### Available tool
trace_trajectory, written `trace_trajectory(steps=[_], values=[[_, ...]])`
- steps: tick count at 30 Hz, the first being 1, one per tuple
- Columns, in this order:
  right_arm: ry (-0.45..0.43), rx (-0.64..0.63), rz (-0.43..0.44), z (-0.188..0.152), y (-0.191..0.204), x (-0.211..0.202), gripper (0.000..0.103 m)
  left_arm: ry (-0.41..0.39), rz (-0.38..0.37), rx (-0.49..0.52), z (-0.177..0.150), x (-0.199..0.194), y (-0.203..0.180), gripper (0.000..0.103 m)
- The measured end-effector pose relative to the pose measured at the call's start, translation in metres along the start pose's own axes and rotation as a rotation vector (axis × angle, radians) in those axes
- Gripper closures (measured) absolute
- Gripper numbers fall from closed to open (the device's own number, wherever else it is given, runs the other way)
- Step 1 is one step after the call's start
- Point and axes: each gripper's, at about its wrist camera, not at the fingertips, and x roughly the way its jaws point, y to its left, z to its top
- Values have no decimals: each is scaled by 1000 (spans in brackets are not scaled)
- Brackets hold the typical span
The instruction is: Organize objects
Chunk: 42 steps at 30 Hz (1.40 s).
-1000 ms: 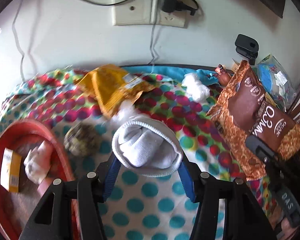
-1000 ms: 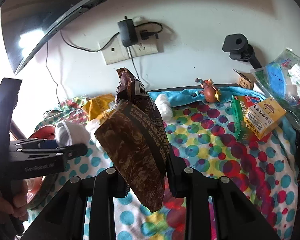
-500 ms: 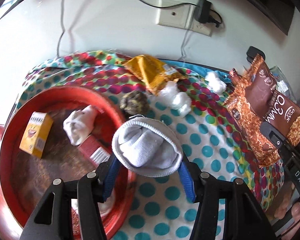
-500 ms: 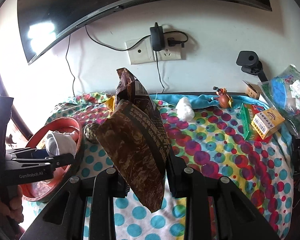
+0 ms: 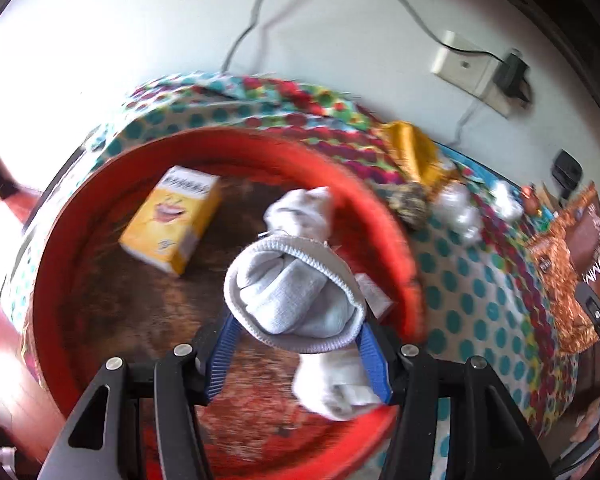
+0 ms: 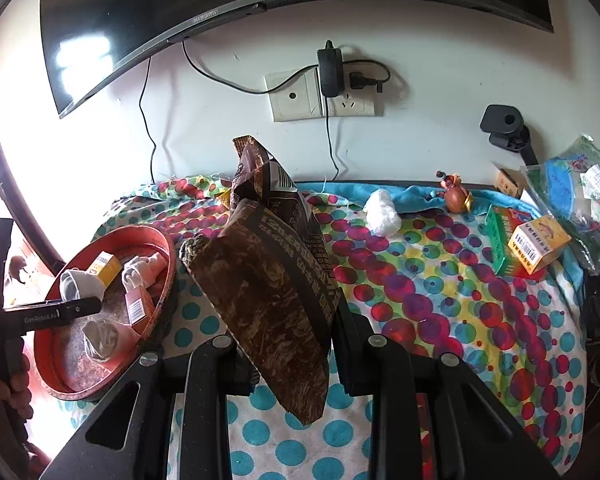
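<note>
My left gripper (image 5: 296, 336) is shut on a rolled grey-white sock (image 5: 292, 300) and holds it above the round red tray (image 5: 80, 216). The tray holds a yellow box (image 5: 172, 220), another white sock (image 5: 300, 212) and a small red-white packet (image 5: 374, 296). In the right wrist view the left gripper (image 6: 56, 312) reaches over the same tray (image 6: 164, 292) at the left. My right gripper (image 6: 292, 332) is shut on a brown snack bag (image 6: 276, 280), held upright above the polka-dot cloth (image 6: 440, 312).
A yellow pouch (image 5: 412, 148), a mottled ball (image 5: 408, 204) and white wads (image 5: 460, 212) lie beyond the tray. At the right stand green and yellow boxes (image 6: 536, 244), a small figurine (image 6: 456, 196) and a plastic bag (image 6: 580, 196). The wall with sockets and a TV is behind.
My left gripper has swung left with the sock, from over the cloth to over the middle of the red tray. My right gripper has pulled back a little, still holding the brown bag.
</note>
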Motion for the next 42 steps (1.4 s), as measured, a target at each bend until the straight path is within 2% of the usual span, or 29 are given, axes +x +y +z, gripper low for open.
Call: trace_trajectory(steps=[7,21,42], values=[[31,1,15,-3,4,14,76,26,25,-58,-1,15,34,46],[67,-30,31,-2,28,34,76,86,23,-58,-2,44,40,45],[90,-137,115,9,107,51,76,123,-31,122,3,46,19,43]])
